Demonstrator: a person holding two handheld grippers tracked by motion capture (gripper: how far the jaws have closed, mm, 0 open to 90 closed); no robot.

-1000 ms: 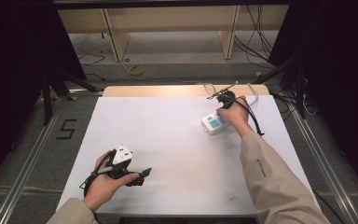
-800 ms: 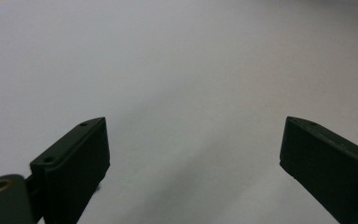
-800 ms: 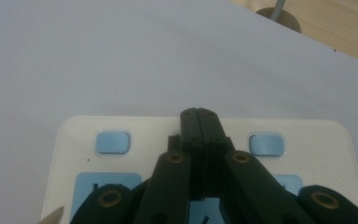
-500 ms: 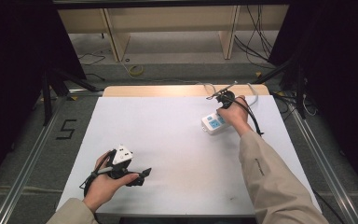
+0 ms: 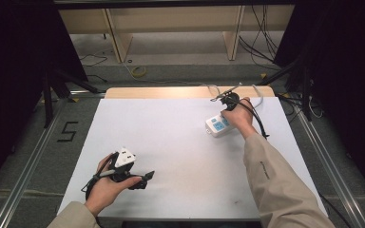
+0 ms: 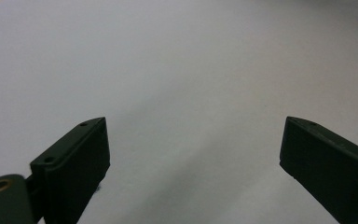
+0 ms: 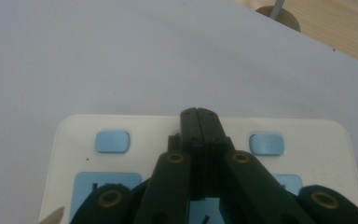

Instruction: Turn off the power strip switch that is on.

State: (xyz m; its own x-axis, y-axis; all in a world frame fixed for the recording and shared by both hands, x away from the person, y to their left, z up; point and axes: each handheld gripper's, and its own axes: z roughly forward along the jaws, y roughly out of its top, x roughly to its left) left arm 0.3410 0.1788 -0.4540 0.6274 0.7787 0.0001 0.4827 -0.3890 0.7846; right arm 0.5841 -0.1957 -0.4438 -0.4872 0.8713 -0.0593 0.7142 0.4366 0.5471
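A: Surface entry. The table carried a white sheet over nearly the whole top; a strip of bare light wood showed along the far edge, toward 12 o'clock. A few faint specks marked the sheet near the front.

B: Room entry. Dark curtains stood at both sides. A grey floor lay beyond the table, with loose cables at about 1 o'clock and a wooden frame at 12. A "5" mark sat on the floor at 9 o'clock, beside a metal rail.

A: Left gripper?

B: Held low at about 7 o'clock, near the front edge. In its own view the left gripper's jaws stood spread wide apart over bare white sheet, with nothing between them.

A: Right gripper?

B: At about 1 o'clock, over a white power strip with pale blue panels. In the right gripper view the jaws were pressed together, tips down over the strip's middle between two blue buttons. Contact with the strip: cannot tell. A white cord ran off toward the far edge.
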